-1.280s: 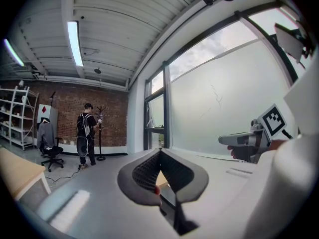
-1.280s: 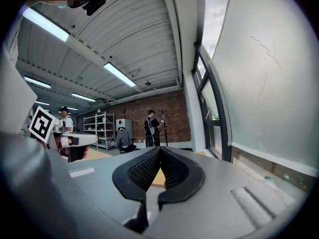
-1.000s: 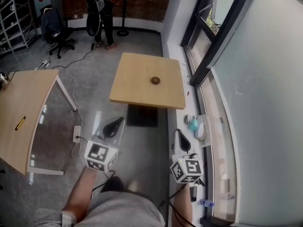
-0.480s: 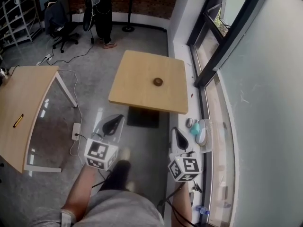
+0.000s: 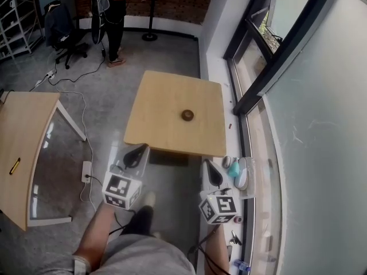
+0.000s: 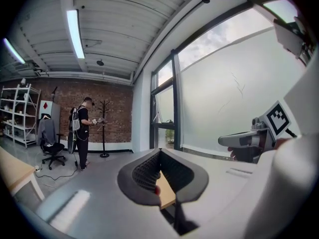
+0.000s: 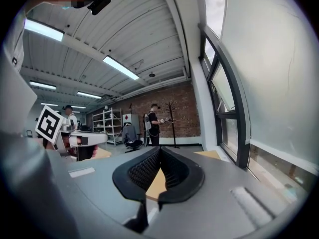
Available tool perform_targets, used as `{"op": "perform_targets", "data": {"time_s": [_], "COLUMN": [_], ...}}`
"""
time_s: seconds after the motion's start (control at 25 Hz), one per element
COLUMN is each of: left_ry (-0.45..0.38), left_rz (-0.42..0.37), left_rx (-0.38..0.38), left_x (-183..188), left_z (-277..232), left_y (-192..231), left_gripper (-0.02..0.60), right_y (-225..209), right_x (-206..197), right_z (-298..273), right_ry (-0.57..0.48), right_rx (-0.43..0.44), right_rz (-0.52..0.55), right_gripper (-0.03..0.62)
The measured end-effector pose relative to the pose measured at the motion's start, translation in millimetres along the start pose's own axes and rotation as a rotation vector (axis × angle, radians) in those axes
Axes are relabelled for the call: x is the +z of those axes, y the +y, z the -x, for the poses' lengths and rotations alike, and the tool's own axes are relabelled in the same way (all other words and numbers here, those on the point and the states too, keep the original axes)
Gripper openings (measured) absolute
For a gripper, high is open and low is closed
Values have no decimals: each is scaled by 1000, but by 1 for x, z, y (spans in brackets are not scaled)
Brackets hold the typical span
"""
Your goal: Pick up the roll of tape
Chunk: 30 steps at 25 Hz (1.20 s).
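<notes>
The roll of tape (image 5: 187, 115), small, round and brown, lies flat near the middle of a square wooden table (image 5: 166, 125) in the head view. Both grippers hang over the floor short of the table's near edge, well apart from the tape. My left gripper (image 5: 136, 153) points at the table's near left corner, jaws together with nothing between them. My right gripper (image 5: 214, 174) is level with the near right corner, also shut and empty. In the left gripper view the gripper (image 6: 159, 153) shows only a strip of tabletop (image 6: 166, 193) past its pads. The right gripper (image 7: 159, 152) shows the same; the tape is hidden in both.
A second wooden table (image 5: 20, 148) stands at the left with a yellow tool (image 5: 14, 165) on it. Cables and a power strip (image 5: 86, 171) lie on the floor beside it. Small items (image 5: 238, 169) sit on the window ledge at the right. A person (image 5: 112, 10) and an office chair (image 5: 60, 27) are far back.
The table and tape have come nearer and lower in the head view as both grippers moved forward towards the table. Both sets of jaws stayed shut.
</notes>
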<state>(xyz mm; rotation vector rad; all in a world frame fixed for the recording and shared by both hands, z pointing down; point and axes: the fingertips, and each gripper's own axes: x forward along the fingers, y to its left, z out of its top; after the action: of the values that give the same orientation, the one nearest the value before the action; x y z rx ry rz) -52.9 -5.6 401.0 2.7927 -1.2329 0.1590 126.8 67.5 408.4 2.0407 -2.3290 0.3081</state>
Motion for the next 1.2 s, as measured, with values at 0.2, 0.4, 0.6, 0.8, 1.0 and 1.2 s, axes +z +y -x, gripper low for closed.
{"op": "perform_targets", "data": {"time_s": [0.2, 0.4, 0.6, 0.8, 1.0, 1.2], "left_ry": [17, 40, 48, 53, 72, 120], "left_rz": [9, 8, 21, 23, 25, 41], "left_rx": [-20, -26, -41, -48, -50, -35], "left_x": [-2, -6, -12, -15, -28, -65], "left_z": [-47, -85, -119, -147, -173, -193], "left_y": [30, 61, 86, 100, 107, 113], "left_gripper": [0, 0, 0, 0, 0, 0], "right_y": [-11, -24, -35, -44, -57, -72], "right_x": [0, -1, -4, -6, -21, -50], "right_z": [-54, -104, -145, -174, -199, -223], "right_ry": [26, 49, 64, 75, 112, 159], "right_rx": [-7, -18, -30, -32, -27, -16], "right_rz": [0, -6, 3, 15, 25, 11], "right_gripper": [14, 15, 15, 15, 15, 15]}}
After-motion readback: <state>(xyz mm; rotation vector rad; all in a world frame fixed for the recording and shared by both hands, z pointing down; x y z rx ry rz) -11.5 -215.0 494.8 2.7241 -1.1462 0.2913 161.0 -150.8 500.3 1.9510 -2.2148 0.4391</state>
